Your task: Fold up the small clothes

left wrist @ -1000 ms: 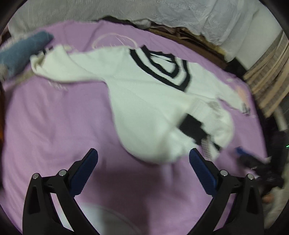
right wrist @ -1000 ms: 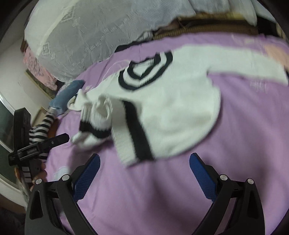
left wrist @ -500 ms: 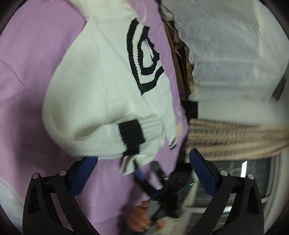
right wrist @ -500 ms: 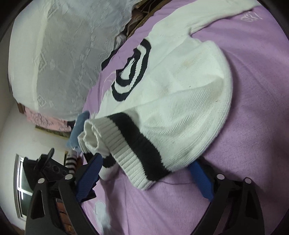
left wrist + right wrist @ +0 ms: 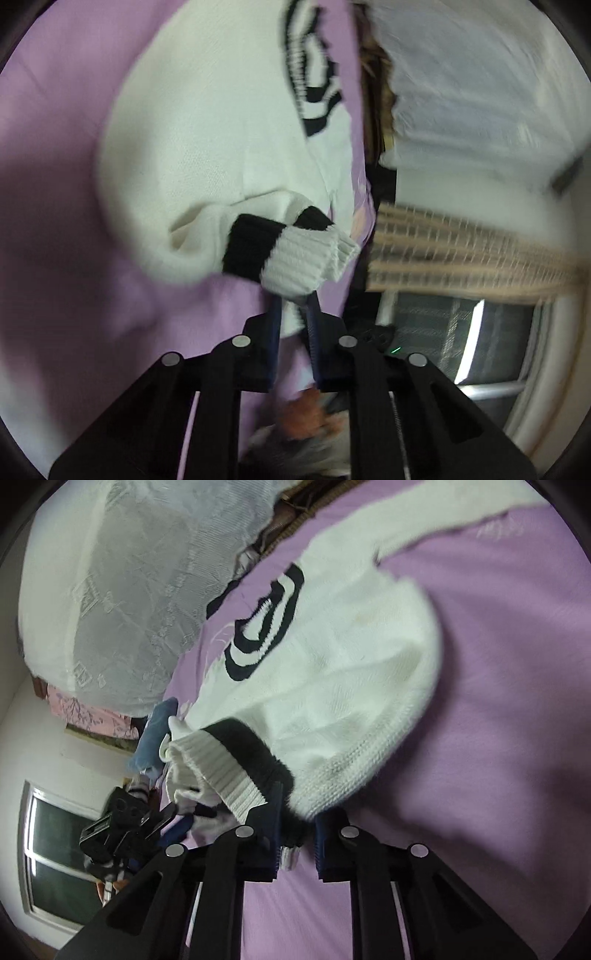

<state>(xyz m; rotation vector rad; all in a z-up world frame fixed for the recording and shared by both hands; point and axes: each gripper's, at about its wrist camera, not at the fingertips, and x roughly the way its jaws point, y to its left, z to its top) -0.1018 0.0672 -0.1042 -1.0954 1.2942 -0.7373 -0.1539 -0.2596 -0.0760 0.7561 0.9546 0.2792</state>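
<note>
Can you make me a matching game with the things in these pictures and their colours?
Things:
1. sweater
2. bed sheet
3. gripper pads
4. rolled cloth beside the sweater

Colours:
A. purple
B. dark blue
C. white with black stripes
D. grey-blue

Pairs: 1-C, 2-A, 3-B, 4-D

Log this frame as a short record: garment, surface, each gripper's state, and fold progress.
garment: white knit sweater with black stripes at neck and hem, lying spread out, its hem end bunched up
surface: purple sheet
left gripper: shut on the ribbed hem of the sweater
right gripper: jaws closing, the black-striped hem edge between them
background: white lace cloth beyond the sheet; blue garment at the far side
fold progress: both hem corners taken, fold not yet made
</note>
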